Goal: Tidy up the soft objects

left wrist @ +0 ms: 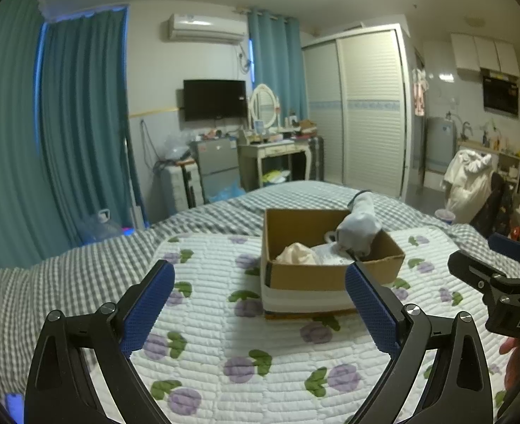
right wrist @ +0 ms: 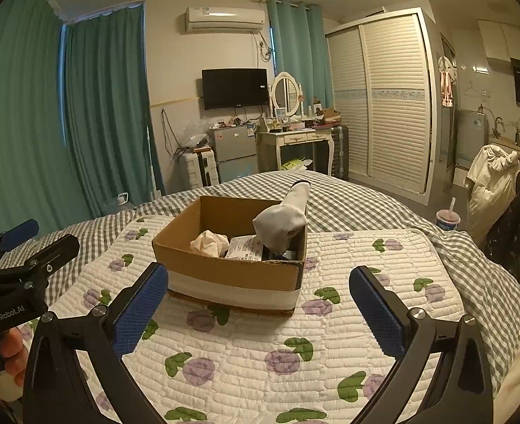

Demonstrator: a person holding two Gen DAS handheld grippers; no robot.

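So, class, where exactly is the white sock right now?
In both views the white sock drapes over the cardboard box's far right rim, right of the cream cloth.

White sock draped over box rim

bed: grey-white checked cover | on it: white quilted pad with purple flower print, spread flat | on pad: open cardboard box, white band round its base

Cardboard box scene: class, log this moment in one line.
left gripper: open, empty | right gripper: open, empty | white sock: draped over cardboard box rim
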